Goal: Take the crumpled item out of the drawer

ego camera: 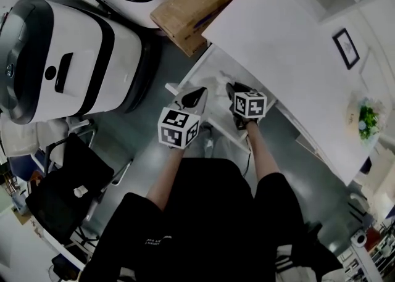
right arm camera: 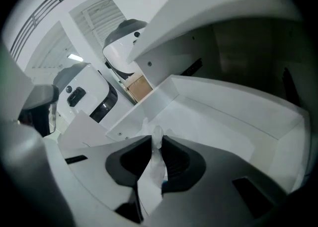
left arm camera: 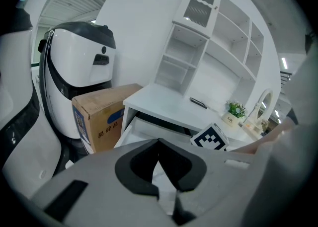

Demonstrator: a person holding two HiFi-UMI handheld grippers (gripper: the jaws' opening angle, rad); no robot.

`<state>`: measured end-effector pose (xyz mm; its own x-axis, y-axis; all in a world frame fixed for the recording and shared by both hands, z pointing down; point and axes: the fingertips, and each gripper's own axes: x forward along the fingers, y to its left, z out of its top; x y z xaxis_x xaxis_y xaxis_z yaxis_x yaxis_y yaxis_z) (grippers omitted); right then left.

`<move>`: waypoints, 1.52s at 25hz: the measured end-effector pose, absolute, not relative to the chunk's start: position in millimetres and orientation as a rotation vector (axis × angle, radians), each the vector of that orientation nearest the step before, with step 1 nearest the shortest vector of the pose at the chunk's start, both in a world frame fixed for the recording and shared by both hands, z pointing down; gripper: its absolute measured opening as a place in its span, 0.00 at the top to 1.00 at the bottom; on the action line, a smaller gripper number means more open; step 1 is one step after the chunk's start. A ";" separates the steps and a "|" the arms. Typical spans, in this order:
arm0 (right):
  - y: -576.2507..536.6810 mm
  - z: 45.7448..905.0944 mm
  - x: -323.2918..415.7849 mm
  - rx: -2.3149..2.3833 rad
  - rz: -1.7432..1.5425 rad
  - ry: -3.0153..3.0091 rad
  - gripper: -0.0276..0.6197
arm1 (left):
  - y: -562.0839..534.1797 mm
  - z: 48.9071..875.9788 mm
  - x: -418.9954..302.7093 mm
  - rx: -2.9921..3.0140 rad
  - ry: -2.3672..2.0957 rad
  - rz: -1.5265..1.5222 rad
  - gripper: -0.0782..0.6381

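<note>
The crumpled item is a wad of white paper (right arm camera: pixel 155 169) pinched between the dark pads of my right gripper (right arm camera: pixel 157 139), which is shut on it just above the floor of the open white drawer (right arm camera: pixel 223 102). In the head view the right gripper (ego camera: pixel 233 91) reaches into the drawer (ego camera: pixel 185 83), with a bit of the white paper (ego camera: pixel 220 81) showing at its tip. My left gripper (ego camera: pixel 200 92) hovers over the drawer's front left part. In its own view the left gripper (left arm camera: pixel 159 141) has its tips touching and holds nothing, and the drawer (left arm camera: pixel 134 129) lies just beyond.
The white desk top (ego camera: pixel 278 46) overhangs the drawer. A cardboard box (ego camera: pixel 197 3) stands to the desk's left, next to a large white machine with black trim (ego camera: pixel 62 58). A black chair (ego camera: pixel 68 194) sits at lower left. Open shelves (left arm camera: pixel 213 47) rise on the desk.
</note>
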<state>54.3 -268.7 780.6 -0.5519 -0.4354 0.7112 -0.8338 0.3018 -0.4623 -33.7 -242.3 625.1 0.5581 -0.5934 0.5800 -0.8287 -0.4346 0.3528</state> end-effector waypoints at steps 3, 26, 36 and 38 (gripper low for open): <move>-264.6 763.6 57.6 1.115 1.121 -2.161 0.88 | -240.4 619.0 -32.3 2.205 -1.121 0.481 0.90; -252.0 586.7 65.3 1.204 0.803 -2.565 0.88 | -224.2 539.1 -44.5 2.404 -1.135 0.327 0.90; -257.5 510.6 78.6 1.323 0.634 -2.702 0.88 | -224.0 496.8 -50.9 2.501 -1.204 0.285 0.90; -259.0 496.2 83.7 1.357 0.604 -2.723 0.88 | -225.8 486.1 -52.7 2.516 -1.221 0.264 0.89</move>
<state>83.7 -259.0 496.2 -0.6167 -0.7600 0.2049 -0.7754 0.5416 -0.3247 -52.7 -225.8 486.1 0.6155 -0.7264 0.3058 -0.7878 -0.5778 0.2132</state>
